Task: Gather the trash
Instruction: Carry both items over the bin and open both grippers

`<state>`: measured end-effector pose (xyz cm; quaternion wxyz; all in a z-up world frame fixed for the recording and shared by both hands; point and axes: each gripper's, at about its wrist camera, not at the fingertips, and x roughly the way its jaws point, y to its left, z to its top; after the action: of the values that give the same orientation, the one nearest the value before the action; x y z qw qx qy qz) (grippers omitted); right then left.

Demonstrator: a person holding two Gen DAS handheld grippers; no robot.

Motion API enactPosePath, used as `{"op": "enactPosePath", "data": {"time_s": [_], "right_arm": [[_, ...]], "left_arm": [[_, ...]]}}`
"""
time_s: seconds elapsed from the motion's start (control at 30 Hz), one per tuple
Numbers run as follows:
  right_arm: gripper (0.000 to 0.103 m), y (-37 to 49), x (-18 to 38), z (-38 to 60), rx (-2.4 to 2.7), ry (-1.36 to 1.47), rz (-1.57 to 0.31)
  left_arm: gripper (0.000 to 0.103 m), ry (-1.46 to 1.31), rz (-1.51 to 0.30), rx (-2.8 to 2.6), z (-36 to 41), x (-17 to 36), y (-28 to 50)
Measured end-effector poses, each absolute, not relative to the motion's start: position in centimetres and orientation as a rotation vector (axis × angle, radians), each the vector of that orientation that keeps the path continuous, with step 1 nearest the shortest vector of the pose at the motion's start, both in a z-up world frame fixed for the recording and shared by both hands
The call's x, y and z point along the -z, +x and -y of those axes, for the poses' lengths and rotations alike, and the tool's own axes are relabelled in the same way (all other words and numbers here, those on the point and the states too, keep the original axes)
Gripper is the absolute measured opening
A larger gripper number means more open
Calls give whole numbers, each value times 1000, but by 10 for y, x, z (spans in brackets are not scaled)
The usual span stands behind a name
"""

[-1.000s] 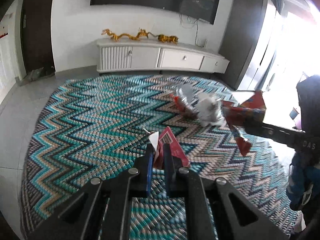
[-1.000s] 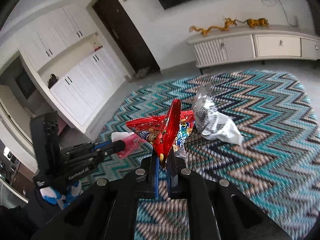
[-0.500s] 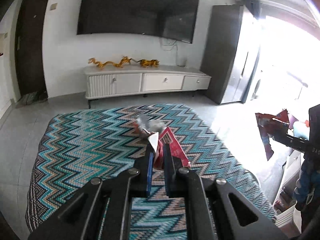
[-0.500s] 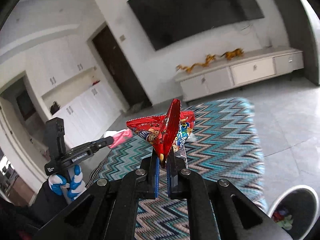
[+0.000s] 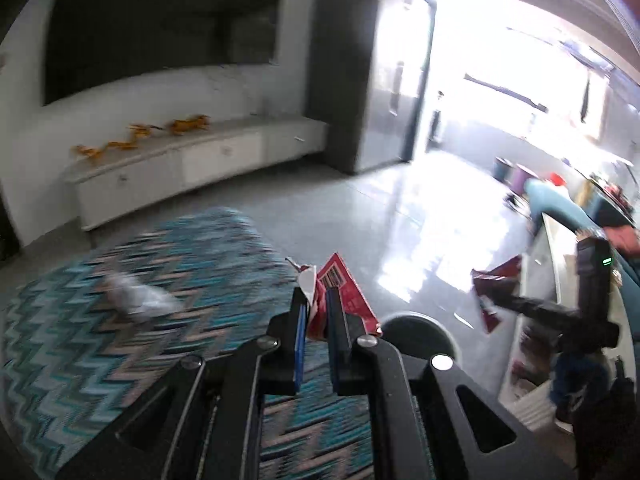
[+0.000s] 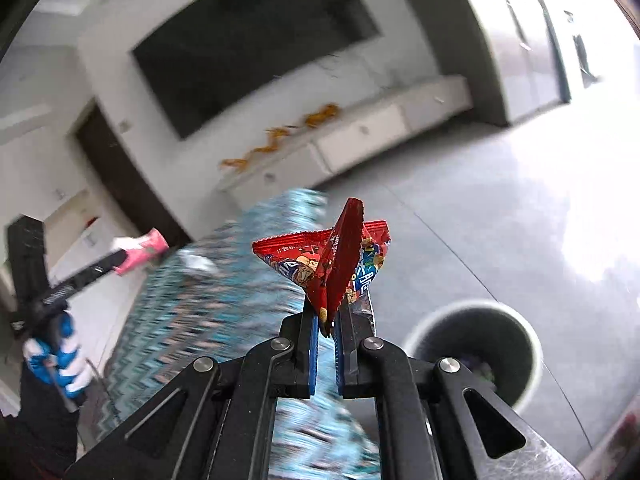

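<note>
Between the blue pads of the right gripper (image 6: 325, 316): one red printed snack wrapper (image 6: 326, 264), crumpled into a peaked fold, pinched at its lower corner, fingers nearly closed on it. Between the pads of the left gripper (image 5: 316, 308): one red wrapper with barcode panel (image 5: 342, 292) and a torn white edge, likewise clamped near its base, fingers nearly closed. Both items judged very light, thin, limp and crinkly film, slippery when flat; a bunched fold or corner gives the surest hold. Round grey waste bin (image 6: 476, 350) stands on the pale tiled floor just below and right of the right gripper. One silvery wrapper (image 5: 136, 300) remains on the zigzag rug (image 5: 80, 320).
</note>
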<state>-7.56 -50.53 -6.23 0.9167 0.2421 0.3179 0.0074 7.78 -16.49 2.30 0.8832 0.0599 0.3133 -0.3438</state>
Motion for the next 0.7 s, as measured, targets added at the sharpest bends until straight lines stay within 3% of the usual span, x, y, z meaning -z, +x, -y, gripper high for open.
{"op": "enactPosePath", "data": {"time_s": [0.3, 0.37, 0.5, 0.57, 0.63, 0.7], "right_arm": [[11, -54, 164, 569, 130, 651, -810], [18, -46, 185, 581, 155, 670, -845], [41, -40, 209, 590, 206, 687, -892], [43, -39, 220, 596, 226, 698, -909], [44, -40, 228, 601, 241, 712, -924], [44, -42, 231, 601, 250, 726, -926]], "left_arm": [[9, 235, -825, 893, 318, 34, 93], [9, 262, -854, 913, 340, 48, 97], [12, 286, -917, 953, 379, 72, 104], [18, 285, -949, 968, 393, 83, 106], [35, 278, -984, 983, 405, 94, 108], [36, 282, -999, 989, 413, 101, 109]]}}
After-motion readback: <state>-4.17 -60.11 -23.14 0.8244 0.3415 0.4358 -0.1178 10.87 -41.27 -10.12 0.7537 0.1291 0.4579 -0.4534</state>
